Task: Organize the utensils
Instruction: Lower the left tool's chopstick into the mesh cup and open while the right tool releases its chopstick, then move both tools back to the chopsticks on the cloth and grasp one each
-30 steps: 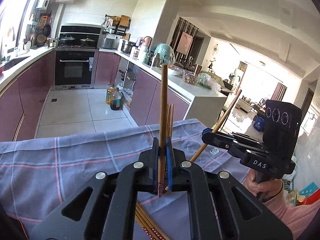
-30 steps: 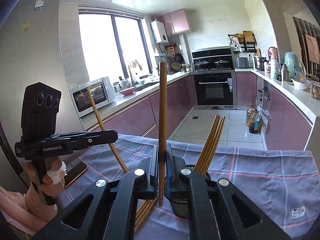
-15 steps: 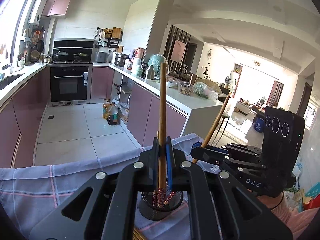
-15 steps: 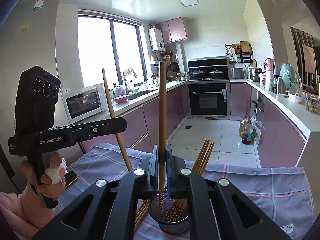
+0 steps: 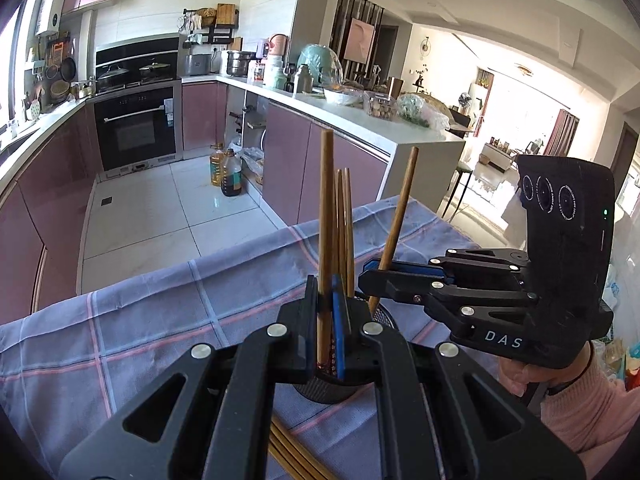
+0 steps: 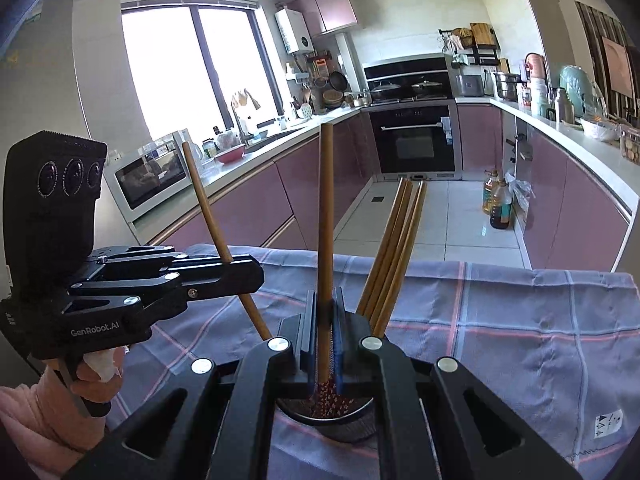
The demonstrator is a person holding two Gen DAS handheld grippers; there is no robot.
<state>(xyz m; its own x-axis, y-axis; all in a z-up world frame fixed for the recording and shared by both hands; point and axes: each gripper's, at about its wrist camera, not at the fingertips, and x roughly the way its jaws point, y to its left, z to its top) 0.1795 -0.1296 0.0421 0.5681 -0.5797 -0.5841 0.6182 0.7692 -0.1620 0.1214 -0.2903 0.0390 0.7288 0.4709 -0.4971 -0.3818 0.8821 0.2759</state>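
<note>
A dark mesh utensil holder (image 5: 332,390) stands on a blue checked cloth (image 5: 160,312), with several wooden chopsticks (image 5: 344,220) leaning in it. My left gripper (image 5: 326,292) is shut on one upright chopstick (image 5: 326,220), whose patterned lower end hangs at the holder's mouth. My right gripper (image 5: 372,276) comes in from the right, shut on a tilted chopstick (image 5: 396,220). In the right wrist view, my right gripper (image 6: 325,304) holds its chopstick (image 6: 326,208) over the holder (image 6: 332,420). My left gripper (image 6: 256,276) is at the left with its chopstick (image 6: 208,208).
A few loose chopsticks (image 5: 288,452) lie on the cloth under my left gripper. The table's far edge drops to a tiled kitchen floor with oil bottles (image 5: 228,172). Purple cabinets and counters line both sides. A person's hands in pink sleeves (image 5: 580,412) hold both grippers.
Both grippers have moved in over the holder and sunk, each keeping its chopstick. The lower ends of the chopsticks now sit at the holder's mouth, and the two grippers are closer together.
</note>
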